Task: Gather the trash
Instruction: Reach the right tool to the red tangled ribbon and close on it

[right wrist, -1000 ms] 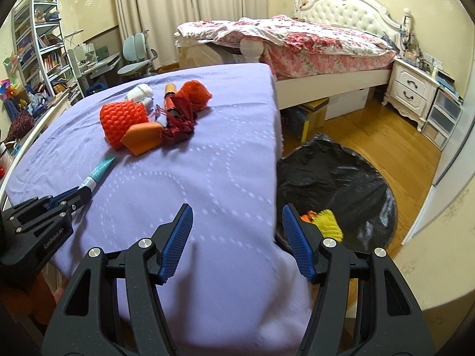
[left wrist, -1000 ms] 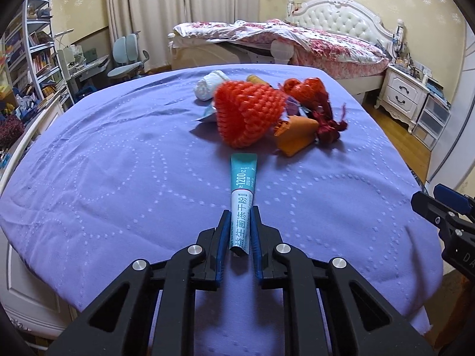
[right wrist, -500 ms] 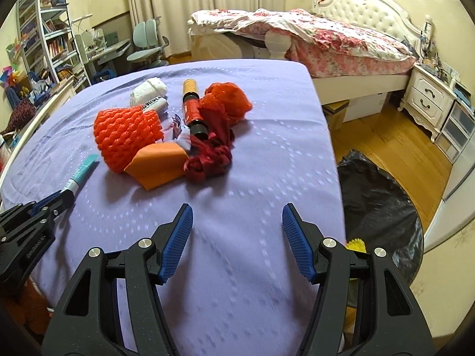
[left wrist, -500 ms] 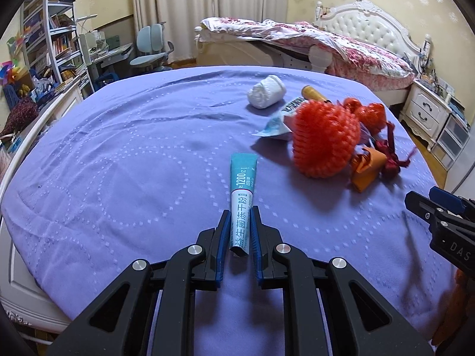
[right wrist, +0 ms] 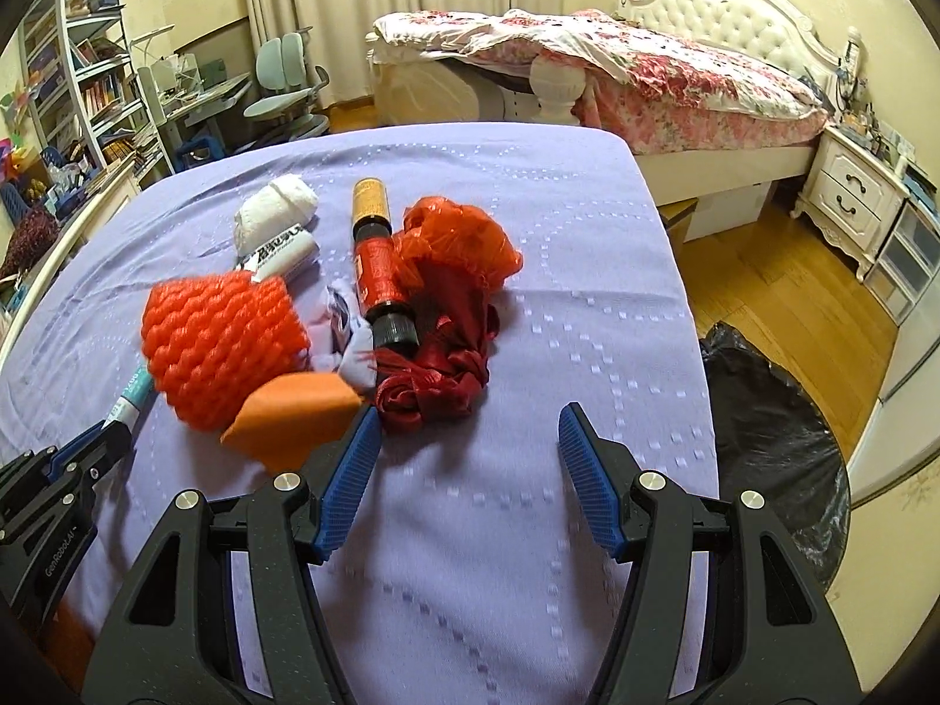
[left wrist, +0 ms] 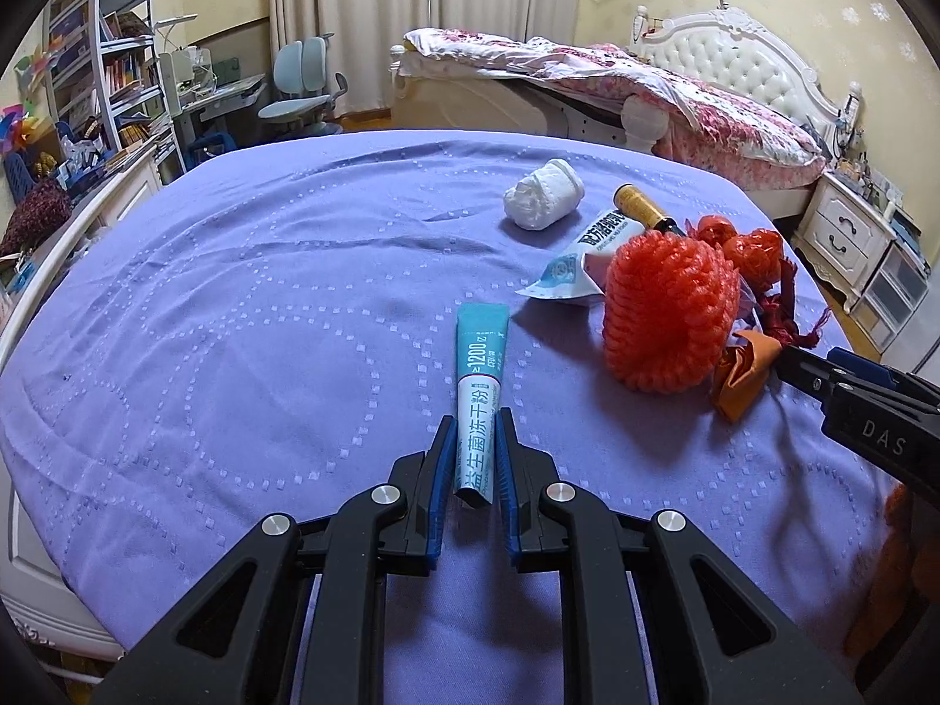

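My left gripper (left wrist: 474, 423) is shut on a teal and white sachet (left wrist: 479, 388) and holds it over the purple tablecloth (left wrist: 235, 323). My right gripper (right wrist: 464, 426) is open and empty, just short of a trash pile: an orange foam net (right wrist: 220, 346), an orange wedge (right wrist: 291, 417), a red bottle (right wrist: 379, 270), dark red ribbon (right wrist: 435, 376), a red mesh bag (right wrist: 458, 241) and a white roll (right wrist: 276, 211). Its left finger (right wrist: 352, 458) is beside the orange wedge. The left gripper also shows in the right wrist view (right wrist: 114, 432).
A black trash bag (right wrist: 764, 440) lies open on the wooden floor right of the table. A bed (right wrist: 617, 70) stands behind, a nightstand (right wrist: 852, 200) at right, shelves and a chair (right wrist: 282, 94) at left. The table's right edge (right wrist: 693, 352) is near my right gripper.
My right gripper has swung from the trash bag side toward the pile and moved closer to it. My left gripper has shifted left, still holding the sachet.
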{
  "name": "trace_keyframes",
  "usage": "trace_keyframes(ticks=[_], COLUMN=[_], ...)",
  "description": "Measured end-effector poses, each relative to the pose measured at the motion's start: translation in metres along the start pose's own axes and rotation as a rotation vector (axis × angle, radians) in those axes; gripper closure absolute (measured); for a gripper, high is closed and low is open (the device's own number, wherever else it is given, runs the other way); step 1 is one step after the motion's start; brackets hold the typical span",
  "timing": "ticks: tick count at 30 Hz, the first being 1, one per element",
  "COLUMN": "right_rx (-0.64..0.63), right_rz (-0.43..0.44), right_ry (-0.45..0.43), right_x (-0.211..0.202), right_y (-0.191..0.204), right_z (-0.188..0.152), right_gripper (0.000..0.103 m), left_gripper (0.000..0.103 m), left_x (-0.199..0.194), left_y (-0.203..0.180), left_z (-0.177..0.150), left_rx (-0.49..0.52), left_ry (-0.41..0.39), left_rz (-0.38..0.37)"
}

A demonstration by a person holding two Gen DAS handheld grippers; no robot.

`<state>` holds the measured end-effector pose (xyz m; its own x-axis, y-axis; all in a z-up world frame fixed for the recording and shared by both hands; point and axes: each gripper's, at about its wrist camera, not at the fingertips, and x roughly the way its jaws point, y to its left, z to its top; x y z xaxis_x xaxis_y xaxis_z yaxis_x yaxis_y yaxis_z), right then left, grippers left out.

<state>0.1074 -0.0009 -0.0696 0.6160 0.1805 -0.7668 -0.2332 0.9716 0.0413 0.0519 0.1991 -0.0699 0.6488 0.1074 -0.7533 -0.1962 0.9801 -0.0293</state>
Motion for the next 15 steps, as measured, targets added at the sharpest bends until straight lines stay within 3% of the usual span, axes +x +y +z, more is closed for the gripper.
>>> trace_keyframes(ticks=[15], right_rx=[0.005], right_rz=[0.004], right_ry=[0.019], right_x=[0.014], right_y=[0.004], right_z=[0.013], right_gripper=[0.043], left_gripper=[0.087], left_x=[0.005], left_y=[0.005], left_z=[0.01], left_rx=[-0.016], left_ry=[0.002], left_rz=[0.002])
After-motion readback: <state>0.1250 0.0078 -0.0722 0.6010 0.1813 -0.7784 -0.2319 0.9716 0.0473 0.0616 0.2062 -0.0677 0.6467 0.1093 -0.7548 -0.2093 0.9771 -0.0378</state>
